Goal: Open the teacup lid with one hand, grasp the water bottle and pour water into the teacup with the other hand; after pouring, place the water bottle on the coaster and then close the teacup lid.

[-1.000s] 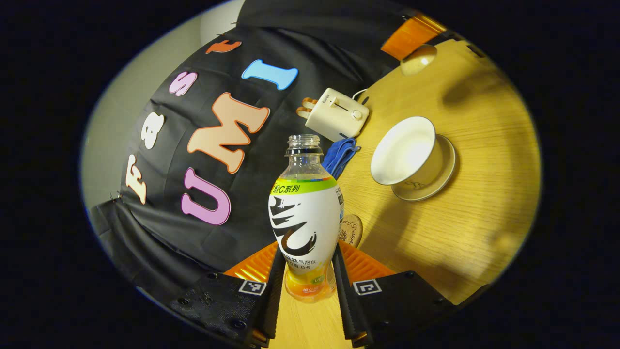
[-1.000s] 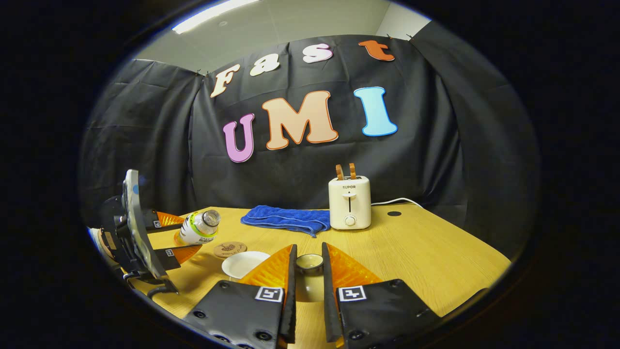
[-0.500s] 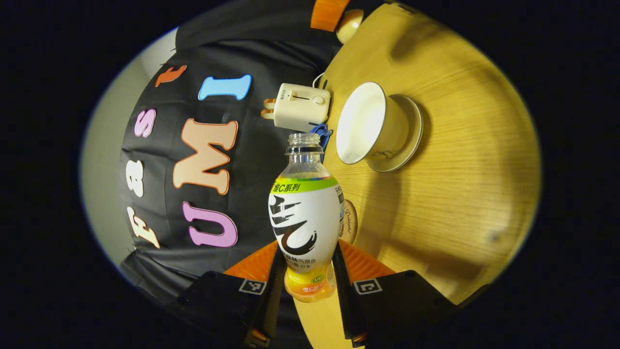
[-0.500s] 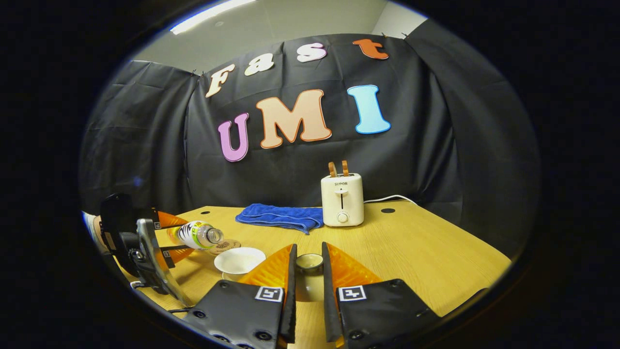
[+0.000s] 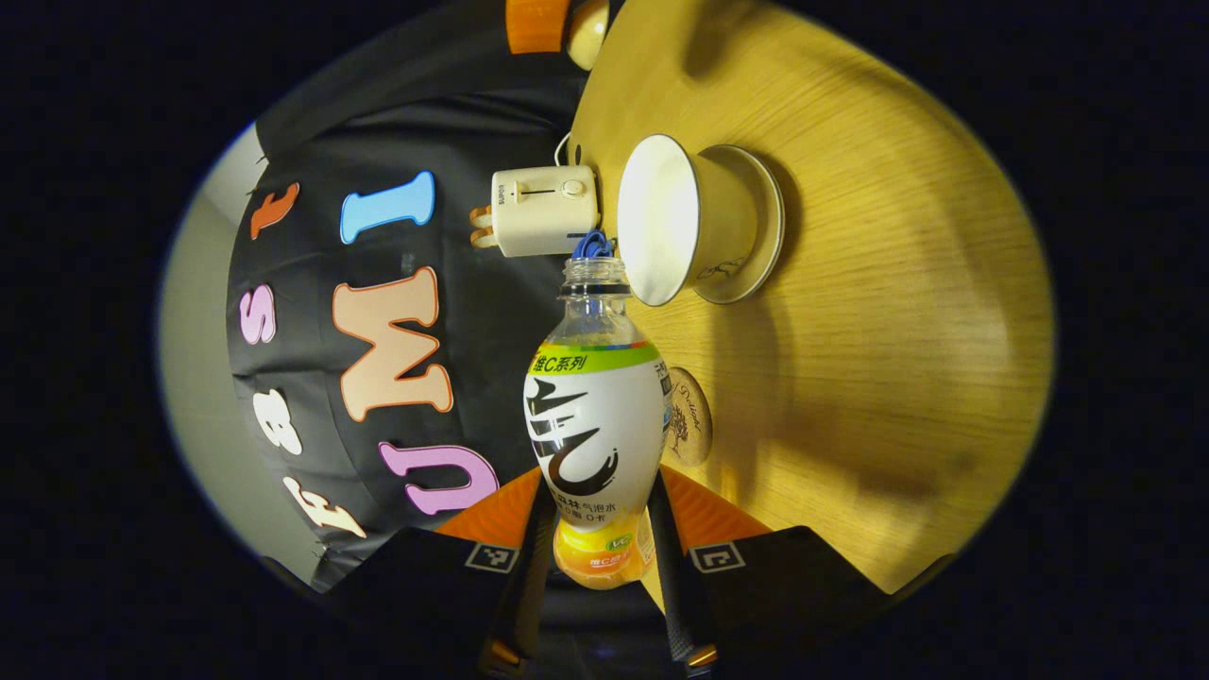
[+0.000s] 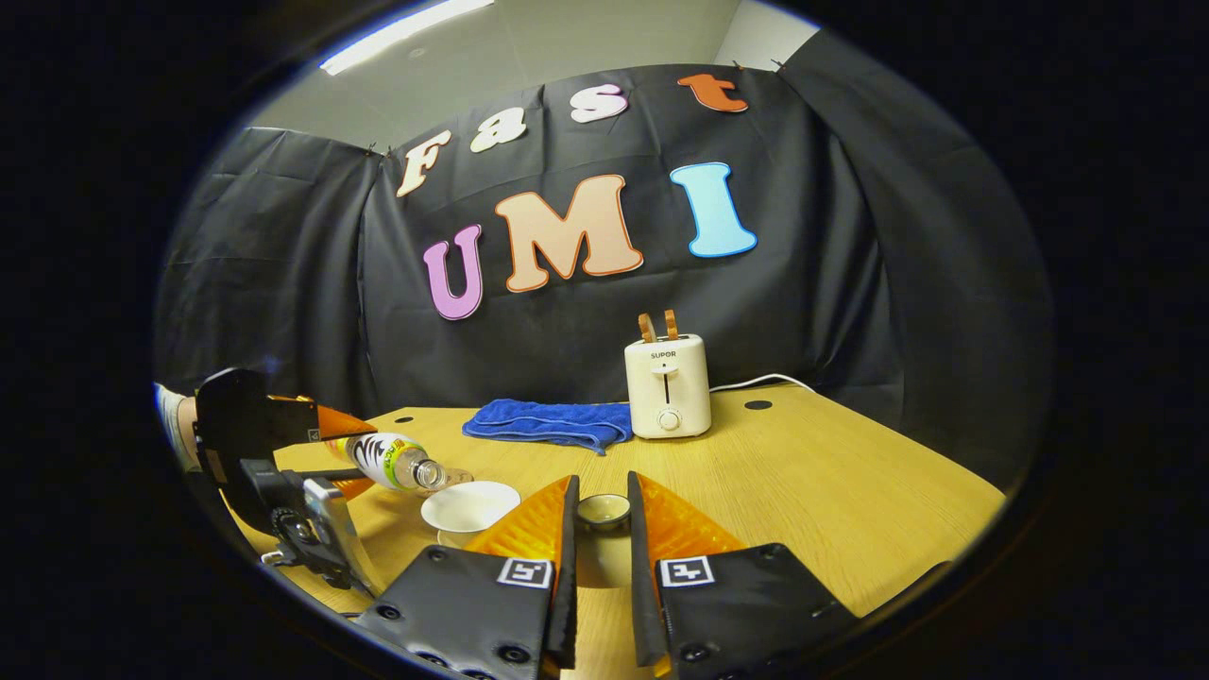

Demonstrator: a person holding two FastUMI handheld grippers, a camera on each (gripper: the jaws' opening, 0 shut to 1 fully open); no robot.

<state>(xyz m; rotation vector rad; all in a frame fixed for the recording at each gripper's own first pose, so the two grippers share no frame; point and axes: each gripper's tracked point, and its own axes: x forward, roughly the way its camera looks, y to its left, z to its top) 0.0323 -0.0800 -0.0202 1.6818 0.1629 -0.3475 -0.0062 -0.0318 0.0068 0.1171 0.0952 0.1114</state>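
- While the left hand-held gripper (image 5: 595,557) squeezes the water bottle (image 5: 593,425) from both sides near its bottom, the left gripper view has the bottle tipped far over, with its open mouth right by the rim of the teacup (image 5: 694,219).
- The teacup has no lid on. It sits on its saucer (image 5: 760,227) on the table (image 5: 897,331). No water can be seen coming out.
- The round coaster (image 5: 688,416) lies on the table just beside the bottle, with nothing on it. A white toaster (image 5: 543,210) stands farther back.
- To pour well, I think the bottle's mouth should stay over the middle of the cup, not the edge, and tip a little at a time so nothing spills.
- In the right gripper view, the right hand-held gripper (image 6: 601,538) is pinched narrow on the teacup lid (image 6: 604,511), with a finger on each side, lifted up and off to one side of the cup.
- Off to the side, the bottle (image 6: 395,463) lies almost flat in the left hand-held gripper (image 6: 345,465), its mouth at the teacup (image 6: 470,507).
- A blue towel (image 6: 550,423) lies by the toaster (image 6: 667,385) at the back.
- Holding the lid well apart from the cup would leave room for pouring.
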